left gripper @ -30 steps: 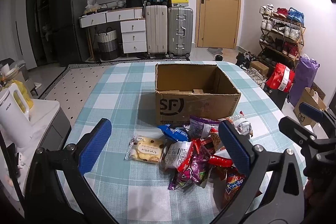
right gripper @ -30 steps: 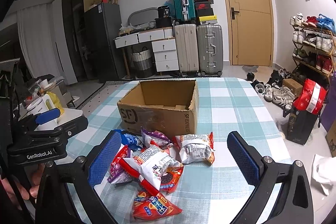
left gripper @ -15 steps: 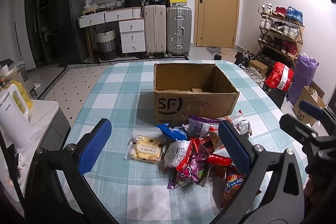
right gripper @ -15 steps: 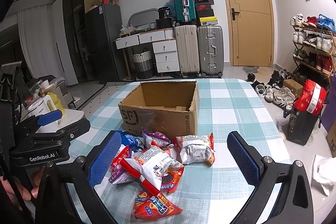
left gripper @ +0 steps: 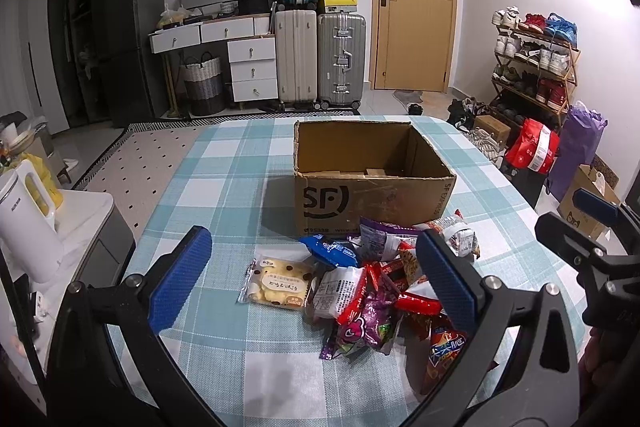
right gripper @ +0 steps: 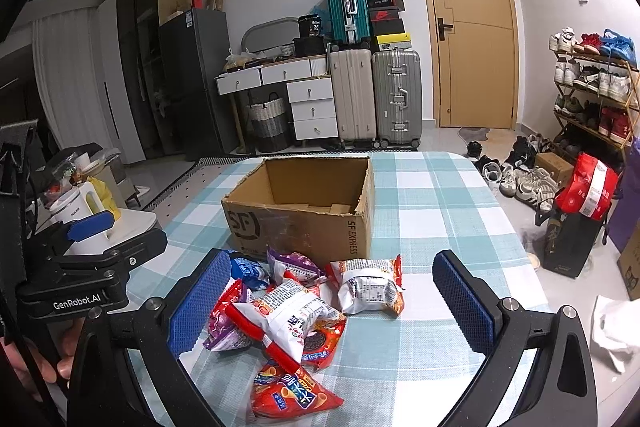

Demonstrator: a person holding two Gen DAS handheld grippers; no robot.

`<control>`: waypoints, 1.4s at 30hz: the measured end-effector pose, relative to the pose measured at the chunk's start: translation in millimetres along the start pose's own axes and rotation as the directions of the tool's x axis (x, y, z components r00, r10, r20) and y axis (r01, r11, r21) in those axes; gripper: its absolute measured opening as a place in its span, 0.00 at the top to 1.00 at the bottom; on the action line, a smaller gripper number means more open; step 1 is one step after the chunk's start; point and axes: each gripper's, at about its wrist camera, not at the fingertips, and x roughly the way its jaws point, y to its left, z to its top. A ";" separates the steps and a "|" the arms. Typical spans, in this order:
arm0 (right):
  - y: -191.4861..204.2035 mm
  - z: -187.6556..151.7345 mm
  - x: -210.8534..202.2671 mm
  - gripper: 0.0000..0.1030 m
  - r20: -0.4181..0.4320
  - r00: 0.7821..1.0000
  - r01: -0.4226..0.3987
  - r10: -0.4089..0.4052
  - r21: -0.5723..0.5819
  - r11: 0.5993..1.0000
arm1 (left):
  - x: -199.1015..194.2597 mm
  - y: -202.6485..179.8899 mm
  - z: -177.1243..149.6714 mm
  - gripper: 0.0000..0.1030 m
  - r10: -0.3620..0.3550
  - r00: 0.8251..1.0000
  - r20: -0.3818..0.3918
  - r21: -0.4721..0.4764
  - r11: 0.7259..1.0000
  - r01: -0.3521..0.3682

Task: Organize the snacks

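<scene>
Both the left hand-held gripper (left gripper: 308, 271) and right hand-held gripper (right gripper: 332, 301) hover agape, empty, over the heap of crinkly foil snack packets (right gripper: 296, 303); next, probably, pinch one for the open brown cardboard box (right gripper: 304, 211).

Snack packets (left gripper: 376, 291): loose overlapping heap, red, purple, blue and white wrappers, on the table just before the box. Cake packet (left gripper: 278, 283): flat, at the heap's left edge. Cardboard box (left gripper: 370, 175): open-topped, upright, nearly empty.

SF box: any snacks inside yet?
None visible. Cardboard box stands open-topped, only bare cardboard showing inside; snack packets lie piled on the table in front.
</scene>
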 end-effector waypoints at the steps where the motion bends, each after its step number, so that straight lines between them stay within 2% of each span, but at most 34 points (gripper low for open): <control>1: -0.2 0.3 -1.3 0.00 0.002 1.000 0.009 -0.009 -0.001 1.000 | -0.5 -0.1 -0.3 0.01 0.002 1.000 0.001 0.003 1.000 -0.002; 10: -1.0 0.7 -3.1 0.00 0.009 1.000 0.016 -0.016 -0.005 1.000 | -1.4 0.4 -1.7 0.01 -0.001 1.000 -0.003 -0.001 1.000 0.001; 21: 4.0 -5.2 -7.0 0.00 0.001 1.000 -0.015 0.015 -0.008 1.000 | -2.4 1.6 -4.7 0.01 -0.003 1.000 -0.008 -0.002 1.000 0.003; 34: 11.3 -34.3 1.3 0.00 -0.078 0.993 -0.087 0.085 -0.021 0.996 | -2.3 7.0 -9.0 0.01 0.003 1.000 -0.011 -0.012 1.000 -0.004; 42: 14.4 -65.9 16.2 0.00 -0.158 0.976 -0.150 0.146 -0.015 0.989 | -0.1 13.5 -14.6 0.01 0.009 1.000 -0.023 -0.022 1.000 -0.010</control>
